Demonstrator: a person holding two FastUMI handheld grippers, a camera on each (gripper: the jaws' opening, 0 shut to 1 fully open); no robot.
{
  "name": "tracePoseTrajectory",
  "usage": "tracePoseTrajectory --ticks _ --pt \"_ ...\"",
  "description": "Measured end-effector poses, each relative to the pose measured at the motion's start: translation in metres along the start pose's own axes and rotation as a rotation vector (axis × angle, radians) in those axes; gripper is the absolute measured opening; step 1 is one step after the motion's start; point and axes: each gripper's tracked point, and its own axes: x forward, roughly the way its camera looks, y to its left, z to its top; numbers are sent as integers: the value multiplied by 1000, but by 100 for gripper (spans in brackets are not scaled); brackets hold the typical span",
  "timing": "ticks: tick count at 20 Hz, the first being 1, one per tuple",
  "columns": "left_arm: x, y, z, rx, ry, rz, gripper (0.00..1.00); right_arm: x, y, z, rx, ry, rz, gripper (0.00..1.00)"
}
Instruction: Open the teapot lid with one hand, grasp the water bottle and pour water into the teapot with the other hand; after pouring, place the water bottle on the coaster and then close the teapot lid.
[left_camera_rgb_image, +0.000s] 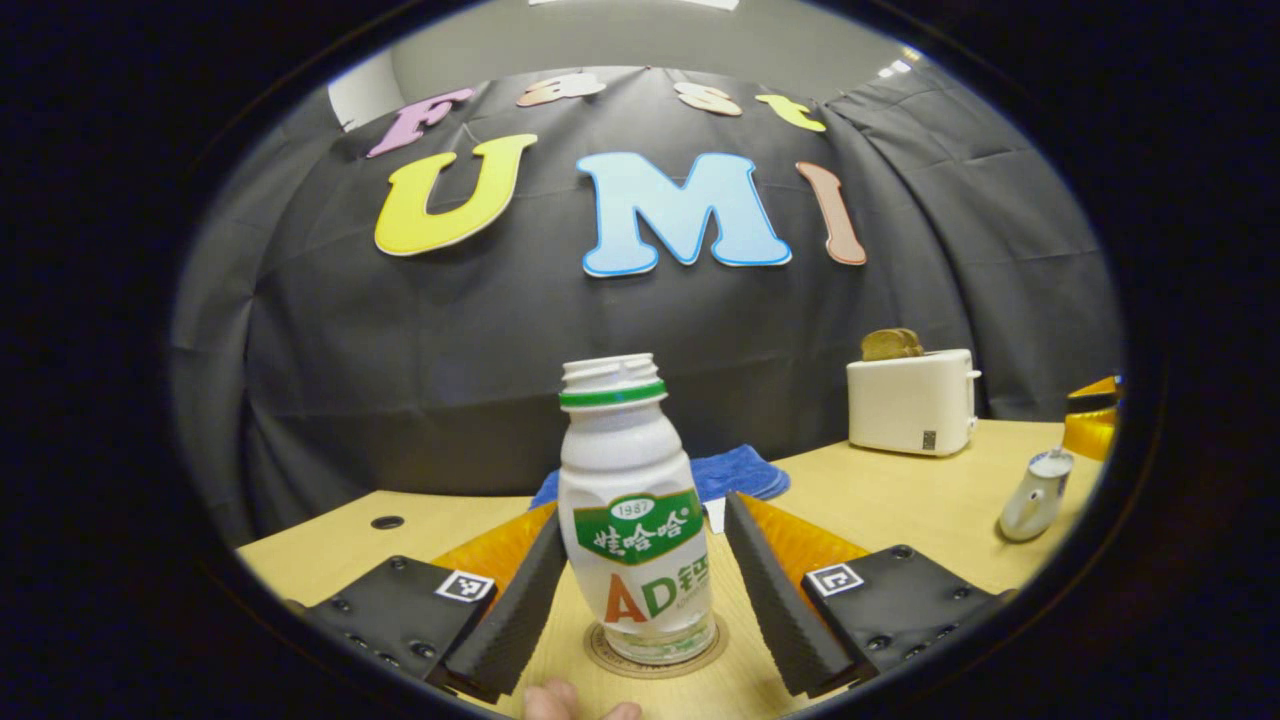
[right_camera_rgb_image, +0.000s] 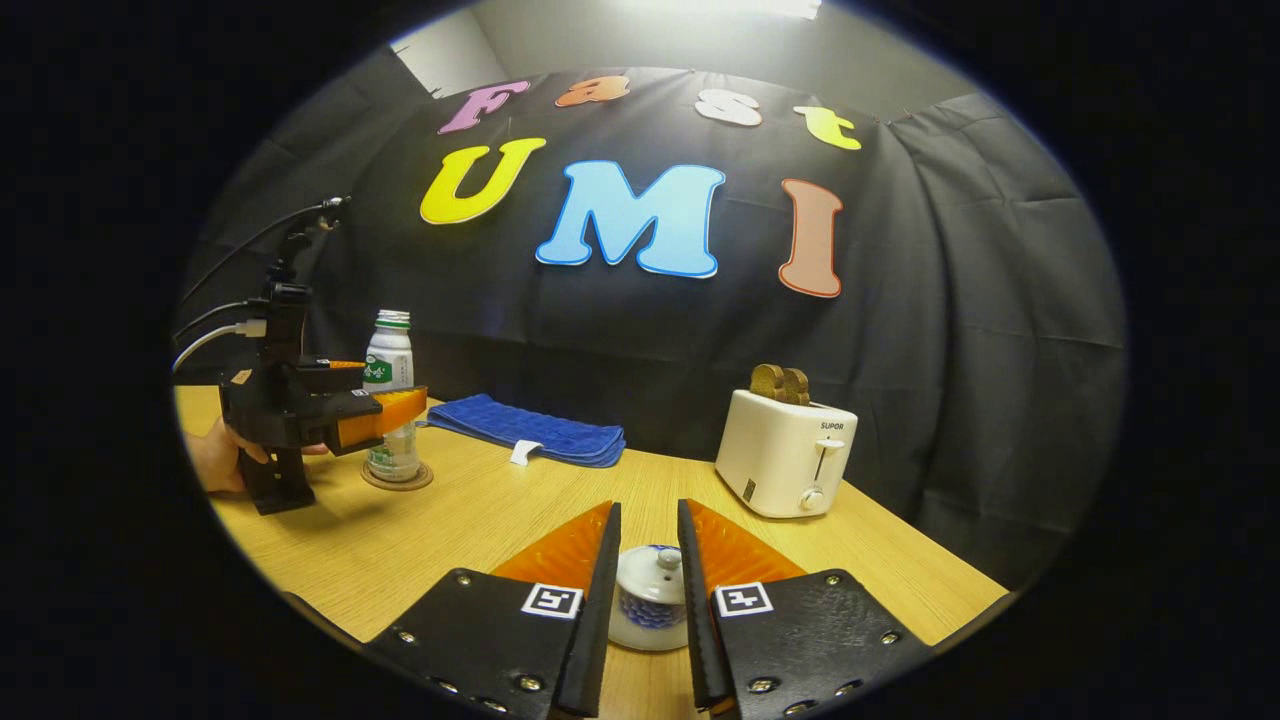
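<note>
The white plastic water bottle (left_camera_rgb_image: 636, 520) with its green label stood on a round coaster (left_camera_rgb_image: 655, 652) between the left claw (left_camera_rgb_image: 640, 580)'s spread fingers, untouched. The small white ceramic teapot (right_camera_rgb_image: 650, 597) sat on the wooden counter (right_camera_rgb_image: 480, 520) between the right claw (right_camera_rgb_image: 648, 590)'s narrowly parted fingers; whether they touched it could not be told.

Uncapped white water bottle (left_camera_rgb_image: 637, 520) upright on round coaster (left_camera_rgb_image: 655, 655); lidded white-and-blue teapot (right_camera_rgb_image: 650, 598) on the table.

Black cloth wall (right_camera_rgb_image: 950, 330) behind wooden table (right_camera_rgb_image: 480, 520).
</note>
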Motion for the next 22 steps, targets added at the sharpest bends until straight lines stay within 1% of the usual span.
tracePoseTrajectory --ticks 5,9,11,12,13,14,15,16,18,19,20,21,22 --pt "-9 0 9 0 -26 0 100 -1 1 1 -5 -4 5 34" --pt "-27 4 11 27 -17 31 100 -7 4 11 4 -32 5 34" --pt "-45 5 18 47 -27 45 93 -17 11 24 15 -67 8 34" --pt "-61 3 17 40 -14 49 90 -31 23 35 19 -91 30 39" --pt "-84 4 14 12 4 91 97 -42 39 41 38 -105 66 60" --pt "-101 -1 14 -11 11 99 90 -51 45 45 66 -115 69 90" --pt "-118 -13 14 -24 18 90 95 -59 52 45 96 -112 67 95" --pt "-137 -22 16 -27 19 89 100 -67 57 45 126 -104 55 97" --pt "-178 -38 15 -24 10 95 100 -84 69 38 181 -84 23 96" --pt "-192 -51 13 -26 10 75 100 -89 75 32 188 -69 20 96" --pt "-206 -62 8 -38 34 57 100 -93 81 24 189 -50 16 96" --pt "-212 -68 3 -72 50 49 100 -97 88 14 189 -22 20 96" --pt "-217 -71 7 -102 35 49 100 -101 96 4 190 2 29 96"
